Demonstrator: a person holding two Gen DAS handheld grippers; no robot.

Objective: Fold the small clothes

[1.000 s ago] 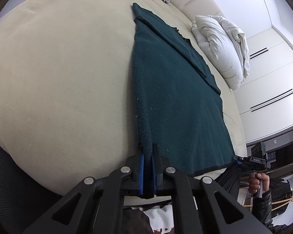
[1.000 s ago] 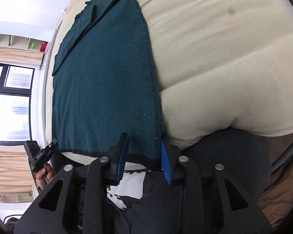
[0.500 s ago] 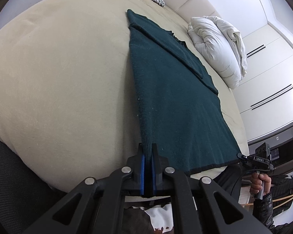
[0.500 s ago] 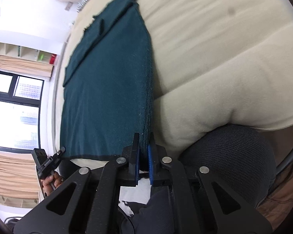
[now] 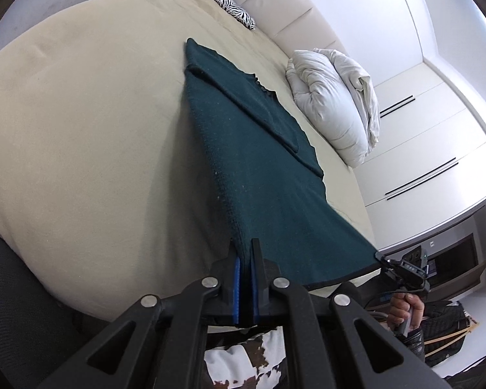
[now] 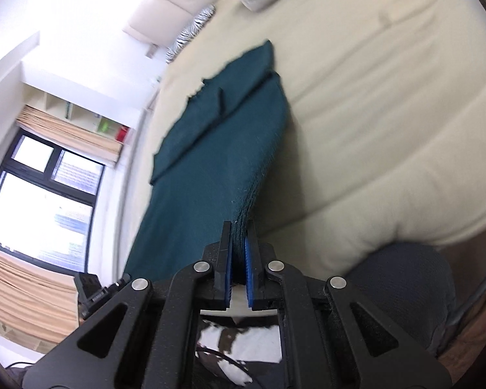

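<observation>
A dark green knitted garment lies lengthwise on the beige bed, its far part folded over itself. My left gripper is shut on the garment's near left corner. My right gripper is shut on the near right corner, which also shows in the left wrist view. The near hem is lifted off the bed and stretched between both grippers. In the right wrist view the garment runs away toward the headboard.
A white bundled duvet lies on the bed right of the garment. A zebra-print pillow sits at the headboard. White wardrobes stand on the right. A dark mesh chair is at the bed's near edge. A window is at left.
My right gripper has closed on the garment's near right corner. Both grippers have then lifted the near hem up off the bed, and the views tilt toward the headboard.
</observation>
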